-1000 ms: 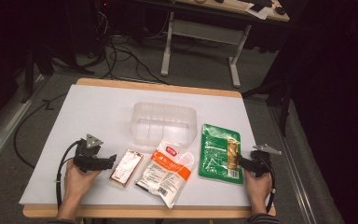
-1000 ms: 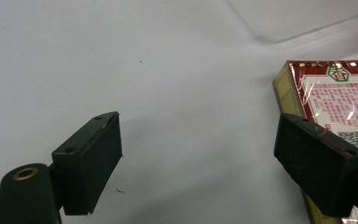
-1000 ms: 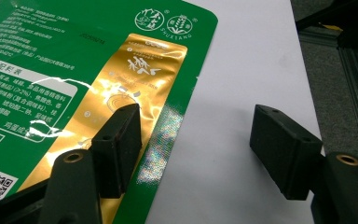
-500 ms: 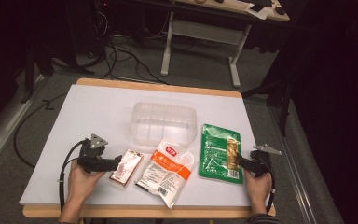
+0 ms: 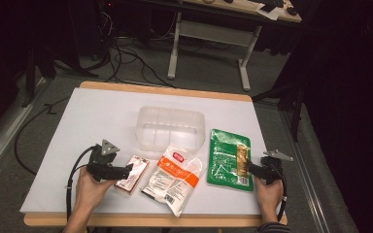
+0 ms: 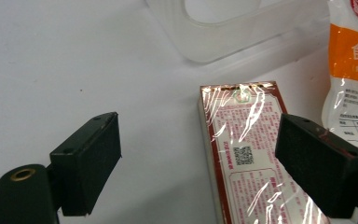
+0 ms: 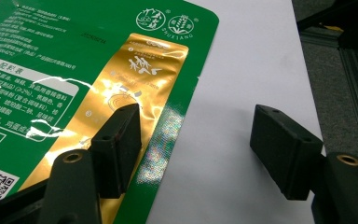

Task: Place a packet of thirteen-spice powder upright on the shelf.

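Left gripper [image 6: 198, 156]: jaws wide apart, holding nothing, one jaw over the small red packet [image 6: 249, 158] lying flat beside the white-and-orange pouch [image 5: 172, 177]. Right gripper [image 7: 205, 144]: jaws spread, empty, at the green pouch [image 7: 65, 65] edge on the table [image 5: 92, 111].

Taking the tub [image 5: 171, 127] as landmark on the worktop [image 5: 77, 121]: it stands near the middle, toward the far edge. Just before it, on the person's side, lies the middle pouch [image 5: 172, 177]. Left of that pouch, before the tub's left corner, lies the flat packet [image 5: 132, 174], with the left hand-held gripper [image 5: 121, 171] at its left edge, jaws apart across that edge. Right of the tub lies the wide pouch [image 5: 228, 158]; the right hand-held gripper [image 5: 252, 169] sits at its right edge, jaws apart.
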A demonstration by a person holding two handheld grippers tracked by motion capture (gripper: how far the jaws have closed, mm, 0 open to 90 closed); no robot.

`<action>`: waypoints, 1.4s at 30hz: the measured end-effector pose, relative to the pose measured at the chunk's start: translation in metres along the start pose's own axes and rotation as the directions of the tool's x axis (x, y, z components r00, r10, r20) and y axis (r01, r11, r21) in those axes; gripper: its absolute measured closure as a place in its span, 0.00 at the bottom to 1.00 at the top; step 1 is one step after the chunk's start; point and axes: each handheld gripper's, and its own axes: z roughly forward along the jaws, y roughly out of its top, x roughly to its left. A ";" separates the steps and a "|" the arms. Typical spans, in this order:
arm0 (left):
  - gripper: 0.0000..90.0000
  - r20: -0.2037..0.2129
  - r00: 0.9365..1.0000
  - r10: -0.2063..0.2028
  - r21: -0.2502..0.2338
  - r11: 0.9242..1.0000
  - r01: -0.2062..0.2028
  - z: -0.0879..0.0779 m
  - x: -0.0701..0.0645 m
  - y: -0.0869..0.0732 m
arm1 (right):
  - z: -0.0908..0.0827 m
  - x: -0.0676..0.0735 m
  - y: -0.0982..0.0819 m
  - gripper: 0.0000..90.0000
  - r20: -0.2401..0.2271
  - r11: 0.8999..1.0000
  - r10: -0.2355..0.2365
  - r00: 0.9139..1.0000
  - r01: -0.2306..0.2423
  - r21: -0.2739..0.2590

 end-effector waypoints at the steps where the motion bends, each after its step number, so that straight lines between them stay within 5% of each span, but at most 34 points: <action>1: 0.17 0.002 1.000 0.002 0.005 1.000 -0.002 0.001 -0.002 0.000 | 0.000 0.000 0.000 0.38 0.000 1.000 0.000 1.000 0.000 0.000; 16: 0.16 -0.008 0.999 0.037 0.059 0.998 -0.036 0.016 -0.022 -0.005 | 0.000 0.000 0.000 0.38 -0.001 1.000 -0.008 1.000 0.008 -0.003; 42: 0.17 -0.113 0.989 0.093 0.161 0.984 -0.075 0.056 -0.037 -0.019 | 0.000 0.000 0.000 0.38 -0.004 1.000 -0.009 1.000 0.009 -0.005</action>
